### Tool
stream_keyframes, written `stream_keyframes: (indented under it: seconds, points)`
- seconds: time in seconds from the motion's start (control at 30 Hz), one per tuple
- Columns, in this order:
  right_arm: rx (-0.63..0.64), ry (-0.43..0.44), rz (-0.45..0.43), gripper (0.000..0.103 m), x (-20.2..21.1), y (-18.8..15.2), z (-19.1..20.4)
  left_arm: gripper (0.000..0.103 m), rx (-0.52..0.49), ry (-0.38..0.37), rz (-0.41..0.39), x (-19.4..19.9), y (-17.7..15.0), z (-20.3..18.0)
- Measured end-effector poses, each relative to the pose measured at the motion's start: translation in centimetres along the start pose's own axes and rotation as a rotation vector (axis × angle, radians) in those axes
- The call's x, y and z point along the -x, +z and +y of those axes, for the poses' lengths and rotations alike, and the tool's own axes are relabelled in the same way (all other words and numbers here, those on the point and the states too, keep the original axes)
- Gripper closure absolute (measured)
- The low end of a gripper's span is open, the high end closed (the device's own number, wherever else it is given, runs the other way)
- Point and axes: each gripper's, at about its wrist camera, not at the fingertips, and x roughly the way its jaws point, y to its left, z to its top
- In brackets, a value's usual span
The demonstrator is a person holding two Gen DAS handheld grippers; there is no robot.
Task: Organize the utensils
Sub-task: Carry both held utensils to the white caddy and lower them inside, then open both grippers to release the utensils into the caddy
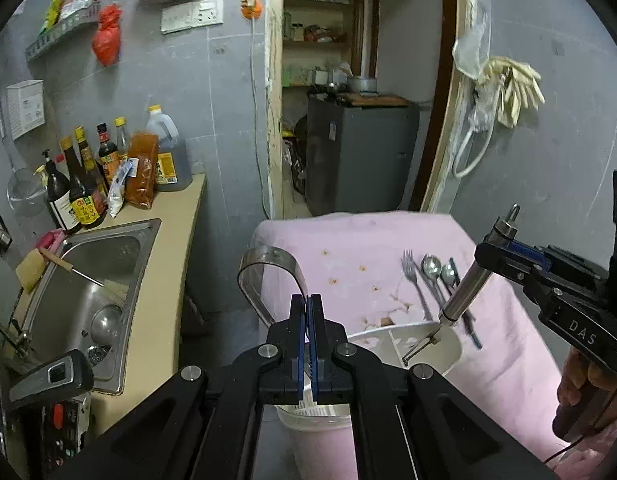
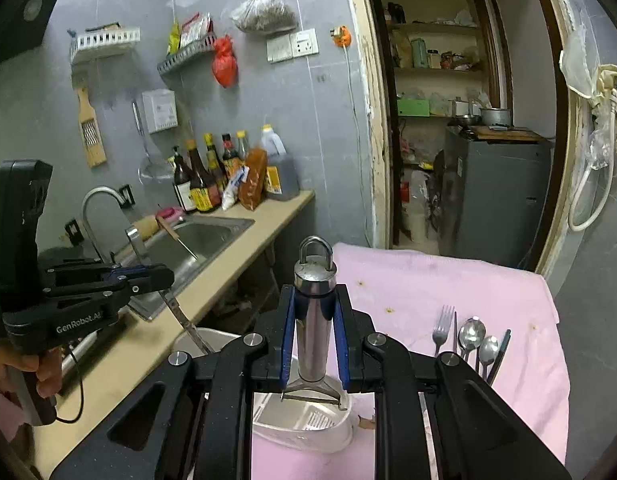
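peeler and tongs poised over the holder

nearest, in the right wrist view: right gripper (image 2: 314, 340) clamped narrow on the steel handle of the peeler (image 2: 313, 320), pads pressing both sides. long axis running along the fingers – hanging loop far and up, blade head near and down, just over the white utensil holder (image 2: 308, 428) on the pink cloth (image 2: 448, 280). best lowered blade first, handle kept steep, released only once the head sits inside a compartment

in the left wrist view: left gripper (image 1: 308, 312) shut tight on one arm of the bent metal tongs (image 1: 268, 264), bend arching up and away – best dropped in second, clear of the peeler

farther right on the cloth: fork (image 2: 442, 326) and spoons (image 2: 472, 334) side by side, heads pointing away
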Motion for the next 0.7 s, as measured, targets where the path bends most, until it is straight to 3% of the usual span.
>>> stream_keyframes:
  seconds: [0.33,0.5,0.57,0.7]
  points:
    - [-0.050,0.019,0.060,0.086,-1.3,-1.3,-0.6,0.101,0.005,-0.036,0.063,-3.2,-1.7,-0.4]
    - [-0.113,0.069,0.026,0.082,-0.6,-1.5,-2.0,0.099,0.058,-0.076,0.111,-3.8,-2.3,0.1]
    - [-0.130,0.080,0.009,0.075,-0.3,-1.4,-2.4,0.089,0.080,-0.078,0.140,-4.0,-2.4,0.3]
    - [-0.151,0.081,-0.026,0.071,0.6,-1.2,-3.3,0.058,0.102,-0.081,0.132,-3.4,-2.3,0.5]
